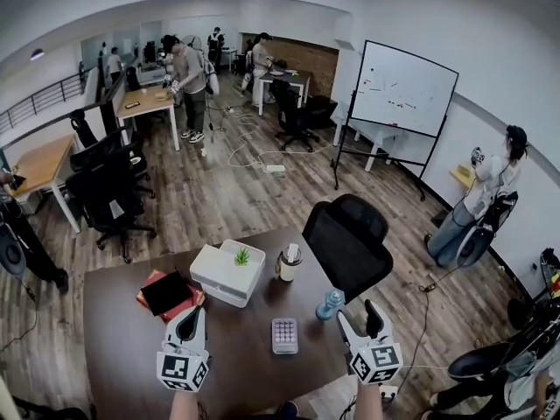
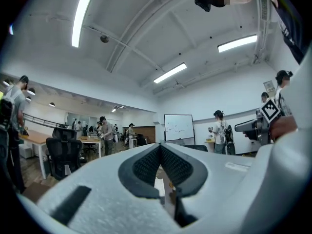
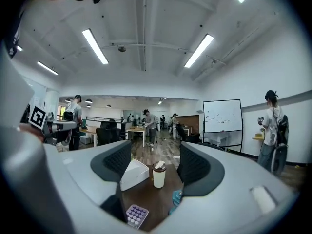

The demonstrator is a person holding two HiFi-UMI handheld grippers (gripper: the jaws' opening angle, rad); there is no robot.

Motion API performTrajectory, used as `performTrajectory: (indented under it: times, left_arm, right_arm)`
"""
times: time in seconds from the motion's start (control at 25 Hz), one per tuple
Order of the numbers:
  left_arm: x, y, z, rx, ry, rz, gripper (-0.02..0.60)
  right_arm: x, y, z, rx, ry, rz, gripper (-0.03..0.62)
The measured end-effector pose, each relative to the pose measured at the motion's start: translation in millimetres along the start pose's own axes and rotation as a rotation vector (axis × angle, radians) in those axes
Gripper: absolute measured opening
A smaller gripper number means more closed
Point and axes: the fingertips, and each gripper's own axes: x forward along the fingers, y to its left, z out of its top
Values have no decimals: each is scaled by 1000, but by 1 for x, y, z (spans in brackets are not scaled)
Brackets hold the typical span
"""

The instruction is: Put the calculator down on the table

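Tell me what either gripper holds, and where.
Nothing: left gripper shut empty, right gripper open, empty; flat grey calculator with purple keys lies on the dark table.

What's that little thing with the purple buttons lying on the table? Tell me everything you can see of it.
The calculator is a small, pale rectangular slab, plastic by the look, its top covered with rows of round lilac keys. It lies flat, keys up, on the dark brown table. Only the table touches it.
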Motion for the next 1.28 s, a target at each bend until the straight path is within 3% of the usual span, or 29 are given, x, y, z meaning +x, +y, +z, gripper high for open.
performTrajectory:
  times: [0.12, 0.2, 0.24, 0.36, 0.64, 1.28]
  left_arm:
    - [5, -1, 0, -15, -9, -9, -5]
    - [6, -4, -2, -18, -2, -18, -5]
    - [6, -5, -3, -21, 1, -22, -5]
    - [6, -7, -4, -24, 3, -31, -5]
    - [8, -10, -2, -16, -1, -42, -5]
    - [10, -11, -12, -34, 17, -48, -5]
  right_arm:
    - [1, -6, 1, -13, 0, -44, 301]
    - [-4, -14, -2, -11, 8, -105, 150]
    - [-6, -18, -6, -4, 21, -129, 17]
    - [-7, -20, -18, 12, 67, -141, 9]
    - [-9, -18, -16, 3, 34, -138, 9]
    - [-13, -15, -28, -11, 67, -109, 8]
